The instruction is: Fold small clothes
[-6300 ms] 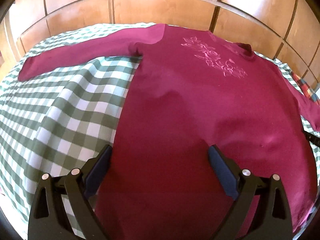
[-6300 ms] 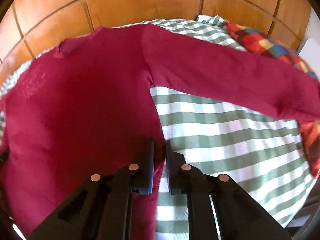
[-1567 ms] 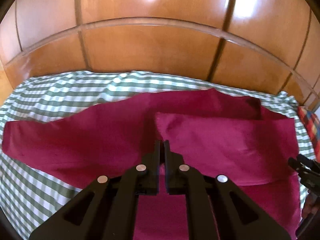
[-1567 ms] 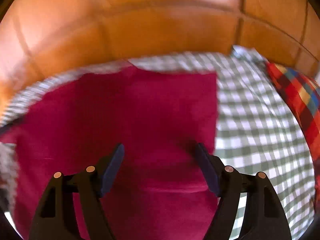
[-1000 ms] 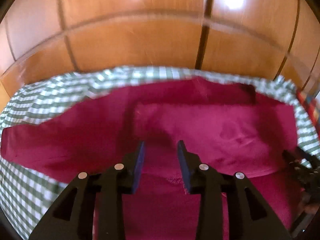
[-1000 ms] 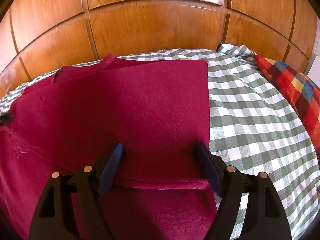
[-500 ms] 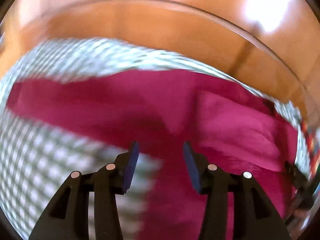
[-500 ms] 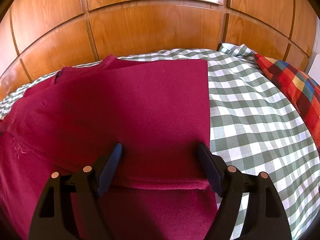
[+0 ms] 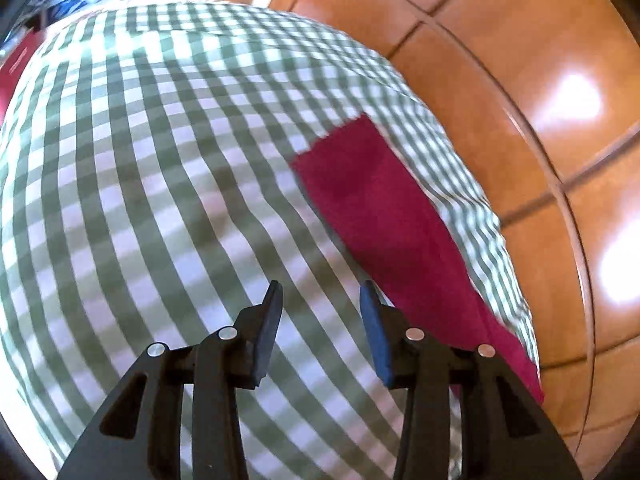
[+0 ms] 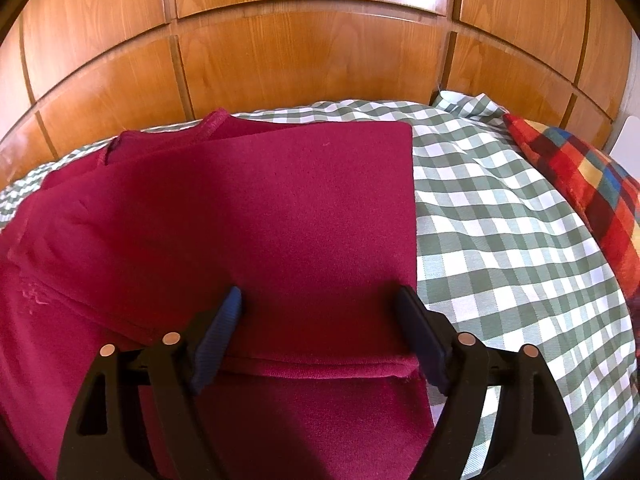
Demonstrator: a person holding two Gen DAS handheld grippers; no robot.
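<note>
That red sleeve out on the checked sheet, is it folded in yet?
Not yet. The sleeve lies stretched flat on the sheet; the other side is already folded over.

We see bright, warm daylight in both views. The left wrist view is motion-blurred: the checked bedcover (image 9: 168, 184) smears, and glare blooms white on the wooden panelling (image 9: 572, 96). The right wrist view is sharp, with soft shadow across the maroon garment (image 10: 248, 248). Fisheye curvature bends every edge, with dark corners.

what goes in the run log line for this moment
left gripper closing, empty, beside unfolded sleeve | right gripper opening above folded sweater
</note>
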